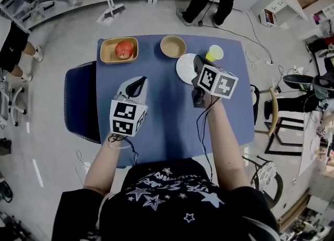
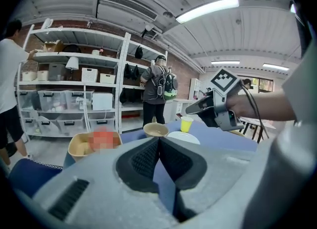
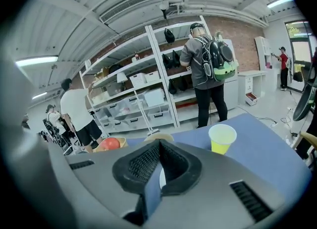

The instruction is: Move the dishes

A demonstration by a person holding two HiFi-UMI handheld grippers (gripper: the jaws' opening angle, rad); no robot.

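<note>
Worktop: blue, rectangular; dishes stand along its far edge.
Tray: tan, at the far left corner – holds a red apple.
Bowl: tan, round, at the far edge, between tray and cup.
Plate: white, just in front of the bowl; its right part is hidden behind the right gripper.
Cup: yellow, upright, right of the bowl, just beside the plate.
Left gripper: jaws pressed together, nothing between them; held over the left middle of the worktop, well apart from the tray.
Right gripper: jaws pressed together, empty – tip over the plate's right edge, near the cup.
Chair: dark blue, against the worktop's left side.
Surroundings: shelves with bins; people stand on the floor beyond the worktop.
</note>
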